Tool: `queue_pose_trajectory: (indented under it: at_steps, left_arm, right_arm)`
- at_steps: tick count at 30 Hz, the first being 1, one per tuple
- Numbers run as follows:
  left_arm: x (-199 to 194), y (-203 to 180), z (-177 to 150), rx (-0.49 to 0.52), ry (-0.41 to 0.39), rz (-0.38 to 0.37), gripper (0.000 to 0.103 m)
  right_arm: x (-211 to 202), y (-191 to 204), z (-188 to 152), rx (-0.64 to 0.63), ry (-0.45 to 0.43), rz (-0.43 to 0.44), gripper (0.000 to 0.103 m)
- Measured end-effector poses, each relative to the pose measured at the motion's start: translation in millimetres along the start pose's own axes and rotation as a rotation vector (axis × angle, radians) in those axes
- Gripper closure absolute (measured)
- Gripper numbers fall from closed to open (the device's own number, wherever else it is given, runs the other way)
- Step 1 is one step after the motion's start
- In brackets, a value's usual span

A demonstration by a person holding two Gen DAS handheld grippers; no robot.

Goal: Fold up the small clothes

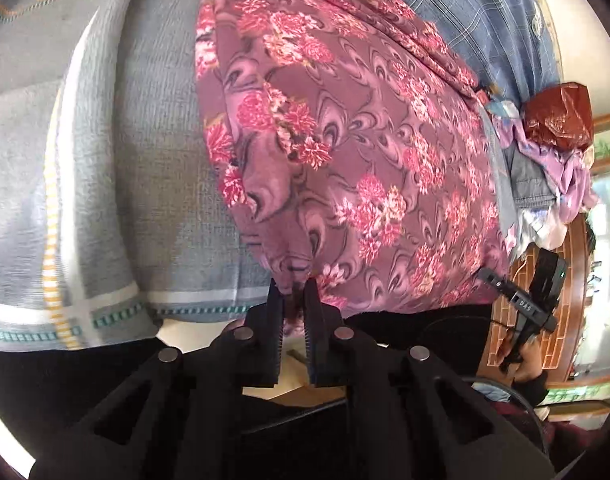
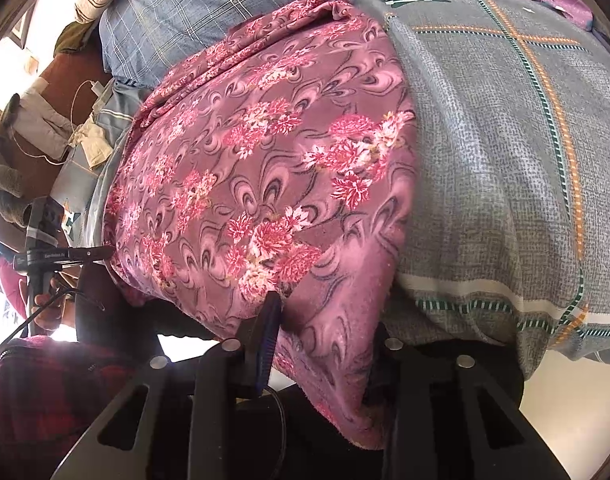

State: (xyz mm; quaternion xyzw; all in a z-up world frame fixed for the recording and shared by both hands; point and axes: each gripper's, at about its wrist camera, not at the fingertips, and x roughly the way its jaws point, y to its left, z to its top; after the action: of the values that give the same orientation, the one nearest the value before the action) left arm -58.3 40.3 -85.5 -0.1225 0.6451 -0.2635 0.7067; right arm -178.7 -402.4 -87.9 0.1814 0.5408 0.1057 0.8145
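Left claw (image 1: 294, 286) pinching floral garment (image 1: 345, 140) hem; right claw (image 2: 325, 320) clamped on corner.

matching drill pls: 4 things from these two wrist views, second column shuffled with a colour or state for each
Things:
1. left gripper
2. floral cloth
3. bed sheet
4. plastic bag

Colour or state:
A. grey with orange and teal stitched lines
B. red-brown, crinkled, at the far right of the left wrist view
C. fingers pinching a cloth edge
D. purple-pink with flower clusters, spread on the bed

Pairs: 1-C, 2-D, 3-A, 4-B
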Motion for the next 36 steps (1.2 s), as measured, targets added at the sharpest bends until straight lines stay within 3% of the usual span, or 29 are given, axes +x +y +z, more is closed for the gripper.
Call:
queue_pose_trajectory:
  at_steps: [2, 9, 18, 23, 29, 33, 36]
  left_arm:
    - [-4.4, -6.2, -2.0, 0.011, -0.008, -0.014, 0.097]
    - [-41.6, -16.1, 5.2, -0.018, -0.098, -0.162, 0.097]
    - [-72.7, -33.4, 54.4, -0.047, -0.200, -0.315, 0.097]
    - [-82.3, -38.4, 108.3, -0.053, -0.269, -0.356, 0.097]
    - [-87.3, -25.7, 193.2, -0.104, -0.351, -0.383, 0.097]
    - [-76.6, -5.3, 262.1, -0.182, -0.366, -0.350, 0.097]
    - [-54.0, 15.6, 308.9, -0.274, -0.342, -0.275, 0.096]
  right_arm:
    - [0.7, 0.0, 0.1, 0.004, 0.010, 0.018, 0.095]
    - [-17.4, -10.2, 12.5, 0.144, -0.051, 0.271, 0.097]
    - [-28.6, -12.3, 56.3, 0.279, -0.217, 0.614, 0.097]
    - [-21.8, -3.8, 112.8, 0.282, -0.305, 0.739, 0.097]
    - [4.2, -7.0, 195.8, 0.324, -0.376, 0.820, 0.097]
    - [30.8, -20.4, 261.8, 0.380, -0.405, 0.816, 0.096]
    - [55.1, -34.3, 308.3, 0.442, -0.435, 0.740, 0.093]
